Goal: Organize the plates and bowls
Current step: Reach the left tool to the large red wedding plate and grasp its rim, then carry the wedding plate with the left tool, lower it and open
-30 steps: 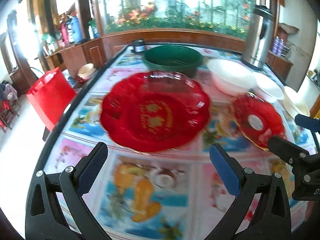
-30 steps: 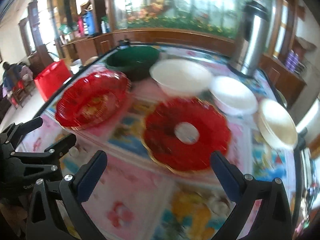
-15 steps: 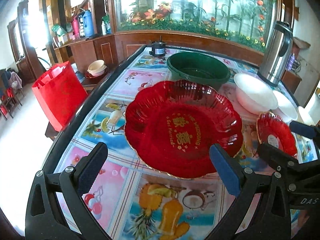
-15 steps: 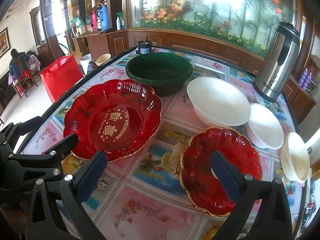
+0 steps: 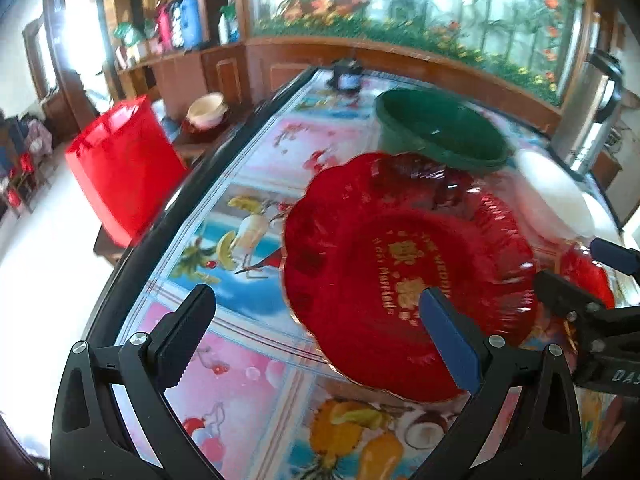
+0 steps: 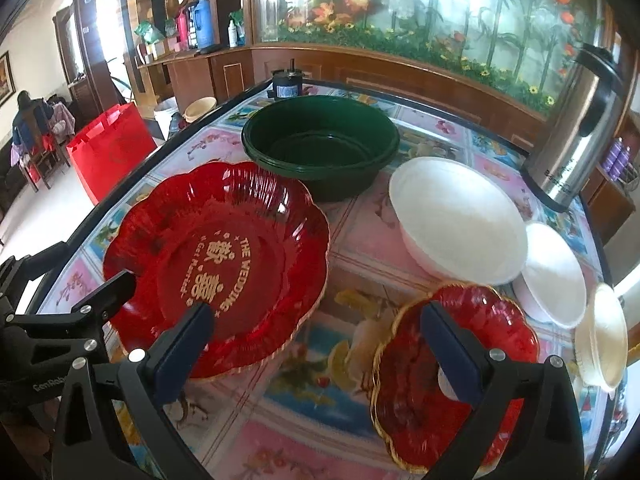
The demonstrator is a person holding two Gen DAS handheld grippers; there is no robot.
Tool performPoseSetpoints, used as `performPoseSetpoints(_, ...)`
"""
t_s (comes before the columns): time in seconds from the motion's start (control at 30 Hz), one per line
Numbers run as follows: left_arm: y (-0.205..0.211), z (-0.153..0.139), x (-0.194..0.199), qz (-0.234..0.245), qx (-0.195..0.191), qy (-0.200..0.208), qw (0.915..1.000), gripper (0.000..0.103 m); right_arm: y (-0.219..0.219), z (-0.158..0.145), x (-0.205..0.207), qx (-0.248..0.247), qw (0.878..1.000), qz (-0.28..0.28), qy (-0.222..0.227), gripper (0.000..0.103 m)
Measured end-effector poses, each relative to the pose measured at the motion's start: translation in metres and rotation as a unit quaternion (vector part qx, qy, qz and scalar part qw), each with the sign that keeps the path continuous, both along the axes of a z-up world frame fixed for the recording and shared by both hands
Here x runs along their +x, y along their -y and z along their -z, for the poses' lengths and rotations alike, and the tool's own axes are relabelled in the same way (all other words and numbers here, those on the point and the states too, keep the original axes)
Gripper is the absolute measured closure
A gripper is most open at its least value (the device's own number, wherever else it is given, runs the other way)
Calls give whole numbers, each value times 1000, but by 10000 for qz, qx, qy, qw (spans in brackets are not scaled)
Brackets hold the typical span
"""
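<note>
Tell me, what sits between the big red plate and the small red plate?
Nothing: the right wrist view shows only bare fruit-print tablecloth between the large red scalloped plate and small gold-rimmed red plate.

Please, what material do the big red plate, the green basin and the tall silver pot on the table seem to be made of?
Big red plate: likely clear-tinted plastic or glass; glossy, translucent, with ribbed rim and gold print.
Green basin: probably plastic; smooth, opaque, with soft sheen and a moulded rim.
Tall silver pot: seemingly stainless steel; a brushed, mirror-like body with a dark, plastic-looking handle.
</note>
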State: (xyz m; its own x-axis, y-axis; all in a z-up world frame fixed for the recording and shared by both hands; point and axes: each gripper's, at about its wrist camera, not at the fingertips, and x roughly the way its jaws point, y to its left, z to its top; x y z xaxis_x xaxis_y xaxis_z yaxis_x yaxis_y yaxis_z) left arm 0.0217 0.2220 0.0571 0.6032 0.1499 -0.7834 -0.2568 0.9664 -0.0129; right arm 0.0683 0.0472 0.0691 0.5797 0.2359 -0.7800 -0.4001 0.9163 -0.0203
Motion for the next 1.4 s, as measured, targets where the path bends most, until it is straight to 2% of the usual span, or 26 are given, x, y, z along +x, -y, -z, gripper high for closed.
performPoseSetpoints(0.17,-11,10,13,29,-337,-146,9993,0,-5,7,19,11,9998,-29,-189,3)
performPoseSetpoints(0.3,-11,13,22,115,-382,-217,9990,0,-7,17,30,-103,9994,-20,-340,16)
performPoseSetpoints(0.47,-15,20,35,57,-378,-349,9987,8,-8,27,36,-257,9991,68,-338,29)
performPoseSetpoints(0.57,-18,25,41,79,-478,-465,9977,17,-6,32,40,-154,9987,103,-469,36)
performPoseSetpoints(0.67,-17,30,48,128,-407,-593,9973,33,-4,38,45,-185,9982,135,-549,48)
performPoseSetpoints(0.73,-19,35,52,140,-475,-704,9963,59,-4,41,46,-227,9979,90,-597,53)
performPoseSetpoints(0.83,-19,41,57,201,-534,-812,9951,68,-8,40,43,-275,9983,9,-514,62)
performPoseSetpoints(0.9,-20,41,57,195,-494,-796,9954,71,-14,40,39,-329,9983,-81,-467,77)
performPoseSetpoints(0.97,-21,41,57,213,-530,-806,9951,72,-17,40,38,-342,9983,-148,-453,84)
performPoseSetpoints(1.33,-30,41,52,169,-634,-832,9944,73,-14,39,24,-113,9986,-271,-429,85)
performPoseSetpoints(1.4,-30,41,48,171,-632,-834,9944,73,-16,38,19,-137,9988,-286,-373,82)
